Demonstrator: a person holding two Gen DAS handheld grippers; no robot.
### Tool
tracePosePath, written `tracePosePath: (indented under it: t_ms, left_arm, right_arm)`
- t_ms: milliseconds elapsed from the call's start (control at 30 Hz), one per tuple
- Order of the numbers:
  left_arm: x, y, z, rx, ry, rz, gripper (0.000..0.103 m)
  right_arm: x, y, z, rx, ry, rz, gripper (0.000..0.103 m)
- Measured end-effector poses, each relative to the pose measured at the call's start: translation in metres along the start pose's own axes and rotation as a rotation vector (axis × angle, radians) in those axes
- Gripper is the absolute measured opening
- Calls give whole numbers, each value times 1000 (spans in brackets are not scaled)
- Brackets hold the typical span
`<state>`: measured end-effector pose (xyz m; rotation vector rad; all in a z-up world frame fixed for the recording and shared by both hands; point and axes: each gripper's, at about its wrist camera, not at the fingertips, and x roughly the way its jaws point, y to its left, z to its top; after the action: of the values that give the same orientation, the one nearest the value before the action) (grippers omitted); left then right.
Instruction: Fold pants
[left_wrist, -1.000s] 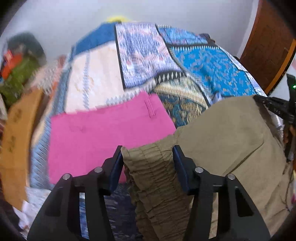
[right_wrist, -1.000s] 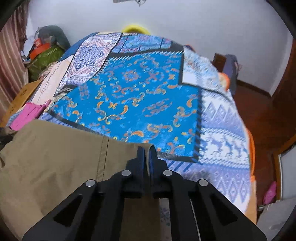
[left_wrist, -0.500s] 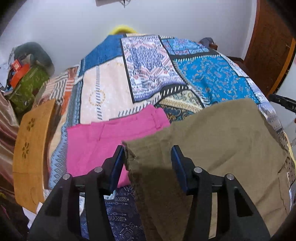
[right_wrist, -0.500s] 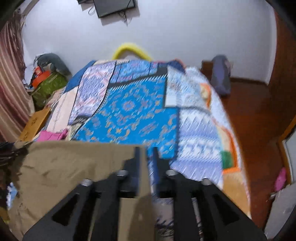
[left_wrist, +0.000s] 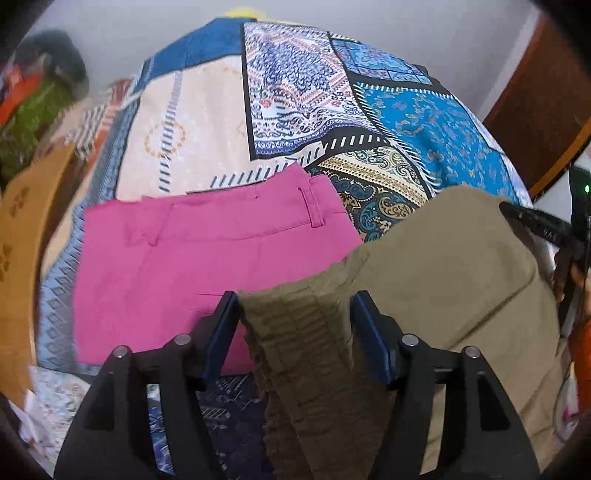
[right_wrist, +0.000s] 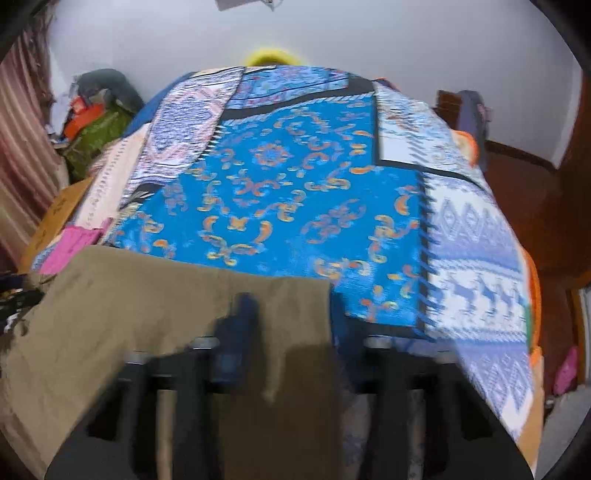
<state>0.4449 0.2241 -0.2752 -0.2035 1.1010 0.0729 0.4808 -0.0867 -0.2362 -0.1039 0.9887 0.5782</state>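
Olive-khaki pants (left_wrist: 450, 273) lie on the patchwork bed; they also show in the right wrist view (right_wrist: 122, 314). My left gripper (left_wrist: 295, 314) stands wide open with the pants' gathered elastic waistband (left_wrist: 299, 332) lying loose between its fingers. My right gripper (right_wrist: 291, 325) is blurred; its fingers stand wide apart over the pants' right edge, with the cloth lying between them. The right gripper's tip shows at the far right of the left wrist view (left_wrist: 535, 225).
Folded pink pants (left_wrist: 207, 266) lie left of the khaki pair. The patchwork bedspread (right_wrist: 295, 192) stretches ahead to a white wall. A cardboard box (left_wrist: 22, 258) and a clothes pile (right_wrist: 96, 125) sit left of the bed. Wooden floor (right_wrist: 524, 206) lies right.
My right gripper was shut on the pants' edge and has now opened, letting the cloth go. Both grippers have dropped back toward the bed. The left stays open around the waistband.
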Motion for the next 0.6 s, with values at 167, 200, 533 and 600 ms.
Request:
tracePosePath:
  t_ms: [167, 200, 533, 600]
  left_arm:
    - [2, -3, 6, 8, -11, 4, 57]
    - [0, -4, 8, 12, -15, 3, 54]
    - [-99, -30, 18, 69, -198, 44, 52]
    - [-121, -37, 14, 85, -224, 48, 52]
  right_arm:
    - [-7, 15, 0, -90, -40, -58, 10]
    - [-10, 16, 0, -100, -48, -66, 9]
    - [-88, 15, 17, -70, -205, -76, 9]
    - [-126, 19, 14, -56, -256, -62, 9]
